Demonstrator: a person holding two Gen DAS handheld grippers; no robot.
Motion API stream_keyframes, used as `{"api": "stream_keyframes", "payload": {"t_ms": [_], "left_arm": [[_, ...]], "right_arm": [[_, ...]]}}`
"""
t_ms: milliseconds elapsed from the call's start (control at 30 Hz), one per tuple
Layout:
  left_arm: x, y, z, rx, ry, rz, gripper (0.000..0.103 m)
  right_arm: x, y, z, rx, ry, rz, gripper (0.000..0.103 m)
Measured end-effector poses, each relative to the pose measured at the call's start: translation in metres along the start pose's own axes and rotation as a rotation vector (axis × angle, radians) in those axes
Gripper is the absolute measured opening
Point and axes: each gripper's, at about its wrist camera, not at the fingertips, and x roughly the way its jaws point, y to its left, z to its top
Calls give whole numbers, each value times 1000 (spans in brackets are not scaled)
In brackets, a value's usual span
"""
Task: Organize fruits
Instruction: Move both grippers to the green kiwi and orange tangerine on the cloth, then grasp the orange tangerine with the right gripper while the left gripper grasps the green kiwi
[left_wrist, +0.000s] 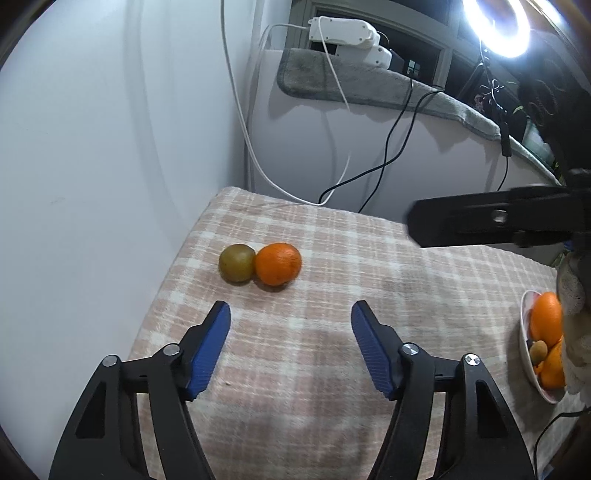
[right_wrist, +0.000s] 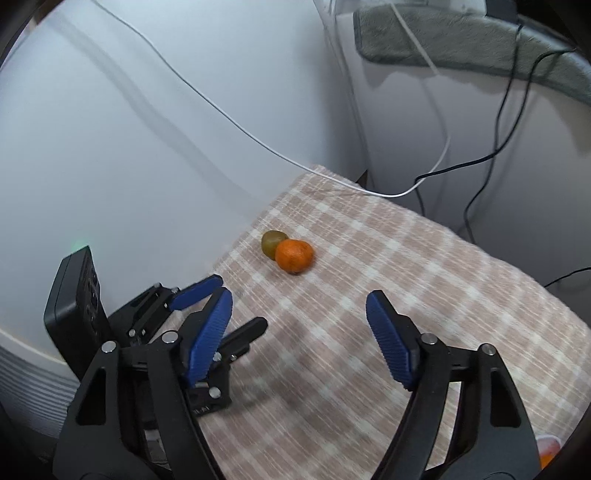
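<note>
Fruits are my worry: the orange (left_wrist: 277, 264) touches the green fruit (left_wrist: 237, 263) near the checked cloth's (left_wrist: 332, 369) wall-side edge, and with my left gripper (left_wrist: 291, 325) and right gripper (right_wrist: 299, 314) both wide and empty, a nudge might roll either off.

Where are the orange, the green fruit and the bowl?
orange (left_wrist: 277, 264), left wrist view, middle of its peel.
green fruit (left_wrist: 237, 263), left wrist view, its centre.
bowl (left_wrist: 525, 350), left wrist view, white rim.
</note>
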Motion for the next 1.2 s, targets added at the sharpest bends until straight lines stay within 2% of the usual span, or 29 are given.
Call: {"api": "stream_keyframes", "payload": {"t_ms": [200, 733, 867, 967, 1033, 1200], "left_arm": [[11, 10, 3, -4, 11, -8, 58], [36, 27, 6, -11, 37, -10, 50], [41, 29, 8, -14, 42, -15, 48], [42, 30, 9, -16, 44, -17, 48], [42, 31, 10, -19, 43, -16, 48], [42, 32, 13, -20, 42, -10, 48]], "right_arm": [[32, -7, 14, 64, 39, 31, 63], [94, -11, 33, 93, 116, 49, 57], [106, -10, 35, 89, 143, 46, 49], [113, -11, 36, 97, 157, 52, 48], [116, -10, 36, 94, 165, 63, 43], [115, -9, 40, 86, 160, 48, 42]]}}
